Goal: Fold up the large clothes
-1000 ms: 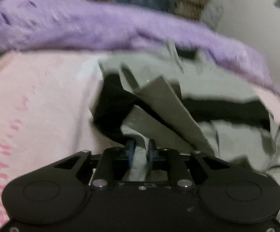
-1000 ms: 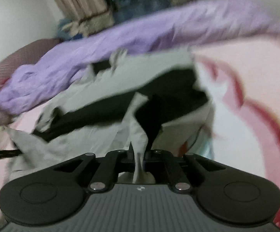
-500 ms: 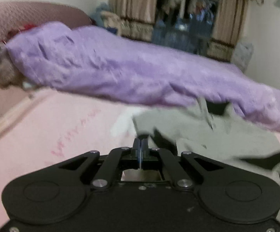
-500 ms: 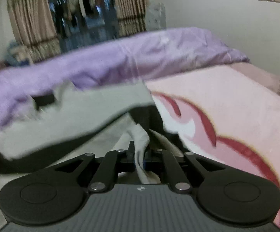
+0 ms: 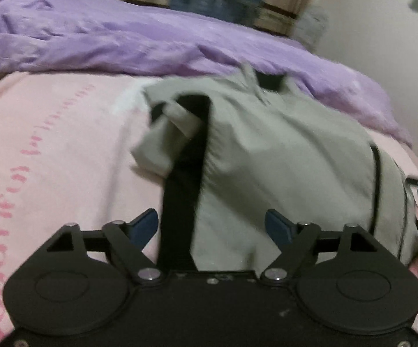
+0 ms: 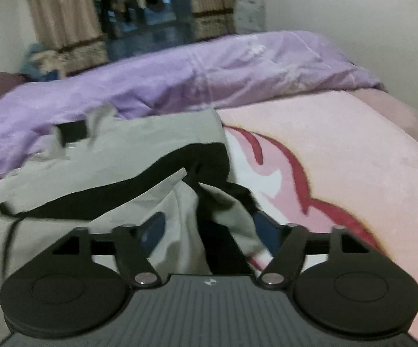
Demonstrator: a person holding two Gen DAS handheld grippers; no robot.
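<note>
A grey garment with black stripes [image 5: 281, 156] lies folded over itself on a pink blanket [image 5: 50, 150]. In the left wrist view my left gripper [image 5: 211, 225] is opening, its blue pads [image 5: 144, 225] spread wide; the cloth and a black stripe [image 5: 185, 173] lie between them, not pinched. In the right wrist view the same garment [image 6: 116, 156] spreads to the left. My right gripper [image 6: 209, 228] is opening too, with a ridge of grey and black cloth [image 6: 209, 202] lying loose between its pads [image 6: 266, 231].
A rumpled purple quilt [image 5: 151, 43] runs along the far side of the bed [image 6: 338, 150]. Curtains and a dark window [image 6: 139, 20] stand behind it. A white wall [image 6: 338, 14] closes the right side. A black cable [image 5: 377, 179] crosses the garment's right edge.
Both grippers were shut on the garment's edge and have let go, jaws now wide. The cloth has dropped flat onto the blanket, folded over.
</note>
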